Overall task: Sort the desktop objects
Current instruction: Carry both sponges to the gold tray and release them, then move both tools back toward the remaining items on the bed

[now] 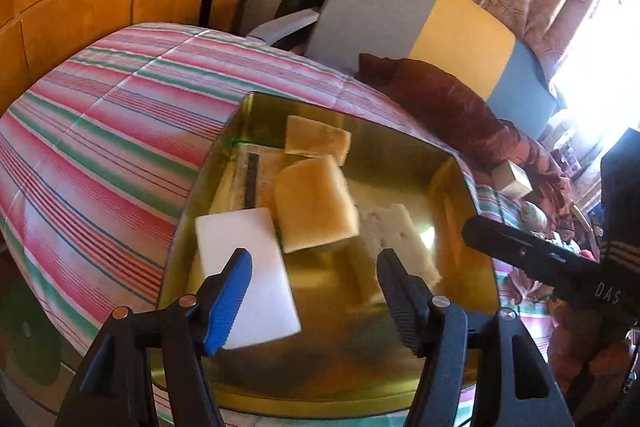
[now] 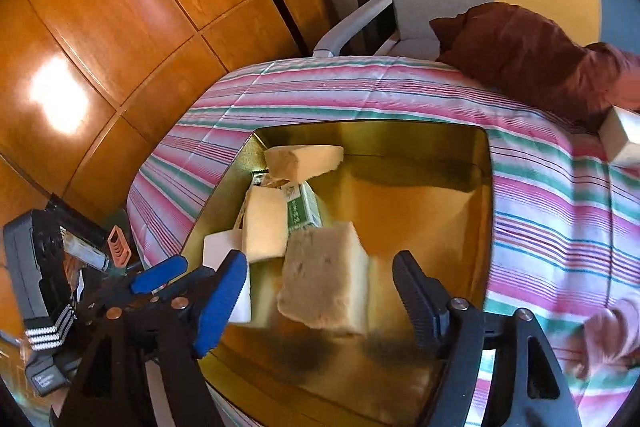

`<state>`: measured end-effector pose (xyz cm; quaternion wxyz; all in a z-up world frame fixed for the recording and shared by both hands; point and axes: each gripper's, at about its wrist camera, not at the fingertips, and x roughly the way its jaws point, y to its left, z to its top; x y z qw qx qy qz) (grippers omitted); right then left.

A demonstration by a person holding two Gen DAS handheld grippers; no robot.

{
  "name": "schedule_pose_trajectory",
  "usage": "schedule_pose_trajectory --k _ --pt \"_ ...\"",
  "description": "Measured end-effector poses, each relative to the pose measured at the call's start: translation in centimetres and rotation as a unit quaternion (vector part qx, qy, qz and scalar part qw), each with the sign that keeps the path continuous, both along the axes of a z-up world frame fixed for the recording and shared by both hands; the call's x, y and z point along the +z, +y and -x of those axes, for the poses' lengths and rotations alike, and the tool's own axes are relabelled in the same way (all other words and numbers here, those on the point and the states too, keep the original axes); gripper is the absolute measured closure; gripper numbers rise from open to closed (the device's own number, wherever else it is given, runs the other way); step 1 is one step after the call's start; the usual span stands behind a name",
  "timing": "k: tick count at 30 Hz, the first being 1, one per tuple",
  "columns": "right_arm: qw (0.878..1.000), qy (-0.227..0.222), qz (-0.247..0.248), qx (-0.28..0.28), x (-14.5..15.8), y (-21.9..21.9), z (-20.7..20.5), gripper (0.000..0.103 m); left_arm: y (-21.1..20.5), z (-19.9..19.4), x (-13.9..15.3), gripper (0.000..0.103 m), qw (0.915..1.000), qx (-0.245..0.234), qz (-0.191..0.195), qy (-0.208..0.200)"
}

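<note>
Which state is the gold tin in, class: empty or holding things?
Holding things: the gold tin contains sponges, a white block and a green carton.

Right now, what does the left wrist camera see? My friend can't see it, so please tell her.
The open left gripper hovers over a gold tin holding tan sponges and a white block. The tin sits on a pink, green and white striped cloth, and the right gripper pokes in from the right.
</note>
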<state>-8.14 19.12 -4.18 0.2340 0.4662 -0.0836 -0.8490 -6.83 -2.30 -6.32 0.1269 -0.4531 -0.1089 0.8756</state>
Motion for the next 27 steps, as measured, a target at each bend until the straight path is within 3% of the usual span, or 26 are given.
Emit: schedule_pose_trajectory --k 13,21,27 --pt "0.998 -0.007 -0.001 -0.062 -1.0 6.9 -2.2 0.023 6.0 -1.3 1.8 0.036 0.9958 -0.088 0.013 0.018" --pt "0.992 0.002 -0.019 -0.125 -0.9 14.4 -3.6 0.023 10.7 -1.9 2.6 0.035 0.9874 -0.148 0.048 0.031" --pt "0.981 0.024 -0.046 -0.189 0.4 22.4 -4.8 0.024 14.5 -2.0 3.3 0.035 0.9773 -0.196 0.072 0.037"
